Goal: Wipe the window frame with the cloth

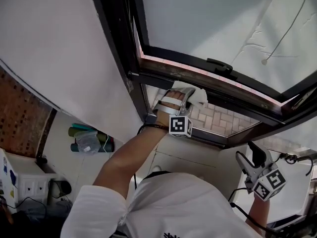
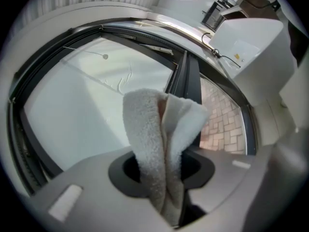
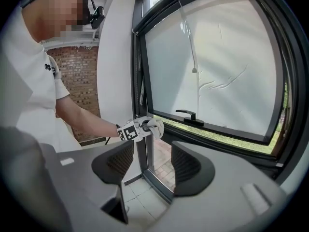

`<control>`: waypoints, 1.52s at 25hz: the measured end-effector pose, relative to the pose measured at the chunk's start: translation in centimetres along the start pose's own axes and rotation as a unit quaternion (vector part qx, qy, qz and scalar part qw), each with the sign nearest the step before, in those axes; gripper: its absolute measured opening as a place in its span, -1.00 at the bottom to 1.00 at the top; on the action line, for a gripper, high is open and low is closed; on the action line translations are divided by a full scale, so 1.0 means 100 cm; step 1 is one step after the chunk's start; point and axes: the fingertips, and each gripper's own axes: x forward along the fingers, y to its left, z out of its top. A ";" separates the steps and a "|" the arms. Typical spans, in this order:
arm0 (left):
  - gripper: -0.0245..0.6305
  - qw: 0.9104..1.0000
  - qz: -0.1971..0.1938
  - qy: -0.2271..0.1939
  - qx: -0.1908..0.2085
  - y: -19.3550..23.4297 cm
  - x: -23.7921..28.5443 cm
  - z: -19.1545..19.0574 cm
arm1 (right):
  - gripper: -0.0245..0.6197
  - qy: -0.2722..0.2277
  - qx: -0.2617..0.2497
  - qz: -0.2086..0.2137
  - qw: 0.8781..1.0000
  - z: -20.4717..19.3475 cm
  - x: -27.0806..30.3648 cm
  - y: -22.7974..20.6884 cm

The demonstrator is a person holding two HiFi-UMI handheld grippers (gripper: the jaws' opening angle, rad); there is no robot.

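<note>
Currently the left claw (image 1: 189, 97) clamps the white cloth (image 2: 161, 129), held at the dark window frame (image 1: 116, 38). Only the right gripper view shows the right claw (image 3: 153, 166) standing apart and empty, facing the window handle (image 3: 189, 115).

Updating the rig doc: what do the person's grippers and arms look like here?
Both the left gripper and right gripper have light grey bodies, dark pads, and a white cube with black square markers. A black cable trails from the right one. The person wears a white short-sleeved shirt and a dark wristband on the left wrist.
</note>
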 end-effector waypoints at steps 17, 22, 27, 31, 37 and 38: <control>-0.50 0.997 0.039 0.069 -0.011 0.052 -0.048 -0.156 | -0.16 0.008 -0.019 0.025 0.999 0.028 0.073 0.068; -0.50 0.995 0.042 0.087 -0.024 0.060 -0.054 -0.179 | -0.16 0.010 -0.024 0.030 0.999 0.032 0.081 0.075; -0.50 0.994 0.034 0.099 -0.031 0.068 -0.061 -0.197 | -0.16 0.008 -0.034 0.034 0.999 0.040 0.089 0.085; -0.50 0.993 0.032 0.106 -0.038 0.078 -0.063 -0.199 | -0.16 0.007 -0.033 0.036 0.999 0.039 0.091 0.085; -0.50 0.991 0.050 0.116 -0.045 0.112 -0.072 -0.199 | -0.16 0.004 -0.027 0.040 0.999 0.034 0.090 0.087; -0.50 0.991 0.052 0.117 -0.045 0.119 -0.074 -0.198 | -0.16 0.002 -0.026 0.040 0.999 0.034 0.090 0.088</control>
